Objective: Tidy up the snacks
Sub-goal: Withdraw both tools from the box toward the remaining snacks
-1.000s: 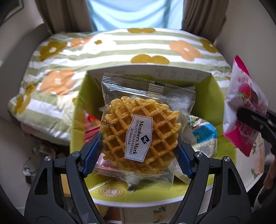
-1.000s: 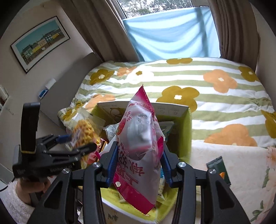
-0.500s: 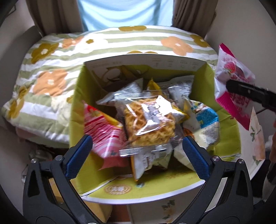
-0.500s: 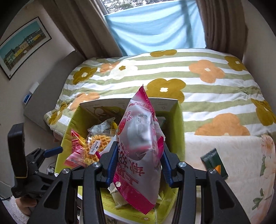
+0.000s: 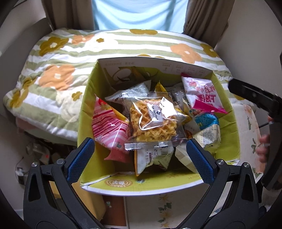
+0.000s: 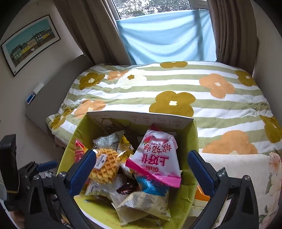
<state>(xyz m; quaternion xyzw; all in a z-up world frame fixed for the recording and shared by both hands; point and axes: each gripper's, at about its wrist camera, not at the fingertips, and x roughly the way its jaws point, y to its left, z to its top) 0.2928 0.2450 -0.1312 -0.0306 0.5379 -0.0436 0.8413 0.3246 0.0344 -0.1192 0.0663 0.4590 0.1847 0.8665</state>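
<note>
In the green box (image 5: 229, 133), heaped packets half bury one another beneath both empty, spread claws: left claw (image 5: 140, 163), right claw (image 6: 142, 173).

Bed (image 6: 176, 91) seen ahead of the right tool, covered by a green-and-white striped quilt (image 5: 58, 74) printed with orange and mustard flowers. Beyond it, a pale blue cloth (image 6: 167, 38) is hung across the window (image 6: 149, 7), flanked by brown curtains (image 6: 234, 30). A framed harbour picture (image 6: 30, 44) is mounted on the wall up-left.
</note>
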